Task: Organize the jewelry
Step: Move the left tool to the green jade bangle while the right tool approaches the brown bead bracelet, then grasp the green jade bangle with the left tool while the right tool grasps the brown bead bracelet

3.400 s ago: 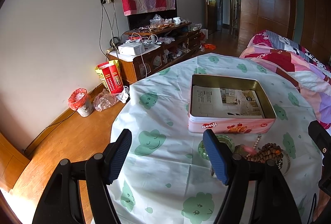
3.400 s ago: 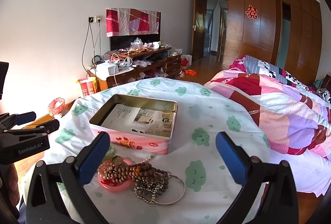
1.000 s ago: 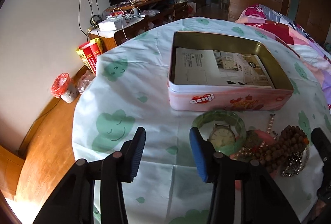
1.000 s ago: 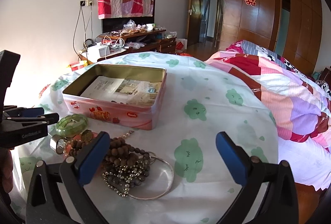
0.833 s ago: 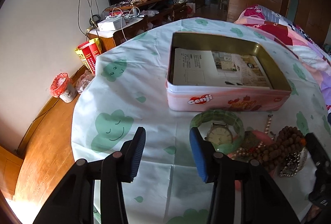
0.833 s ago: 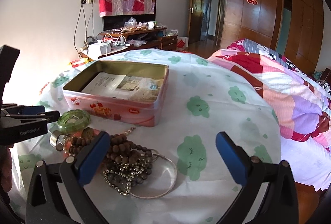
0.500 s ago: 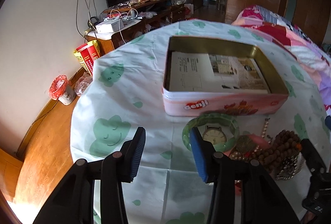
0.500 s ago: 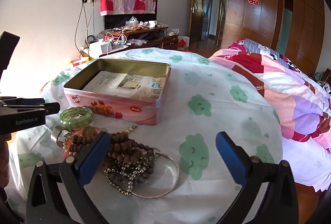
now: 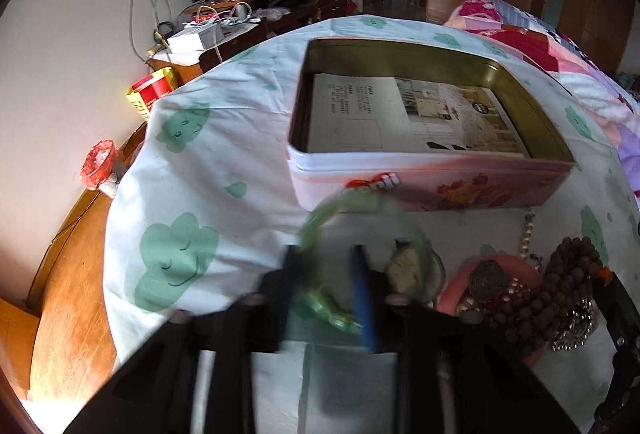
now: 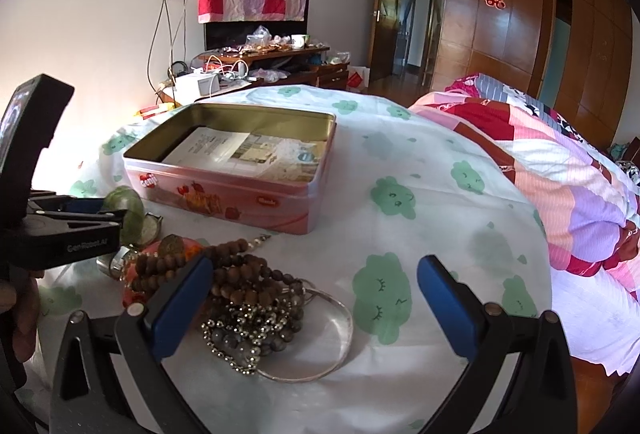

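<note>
A pink open tin (image 9: 424,189) (image 10: 240,193) with paper inside stands on the table. In front of it lies a jewelry pile: brown bead strands (image 10: 240,274) (image 9: 568,274), a silver bangle (image 10: 320,354), a watch (image 9: 404,266) and a pink dish (image 9: 500,274). My left gripper (image 9: 328,274) (image 10: 100,213) is shut on a green bangle (image 9: 324,222) (image 10: 128,209), tilted up off the table, blurred. My right gripper (image 10: 316,282) is open and empty just in front of the pile.
The round table has a white cloth with green clouds (image 10: 400,234). A bed with a patchwork quilt (image 10: 560,161) lies to the right. A wooden TV cabinet (image 10: 272,61) stands at the far wall. A wood floor (image 9: 68,314) lies below the table's left edge.
My left gripper has moved forward onto the green bangle, closed on its near rim and tipped it up. The right gripper has stayed open near the pile.
</note>
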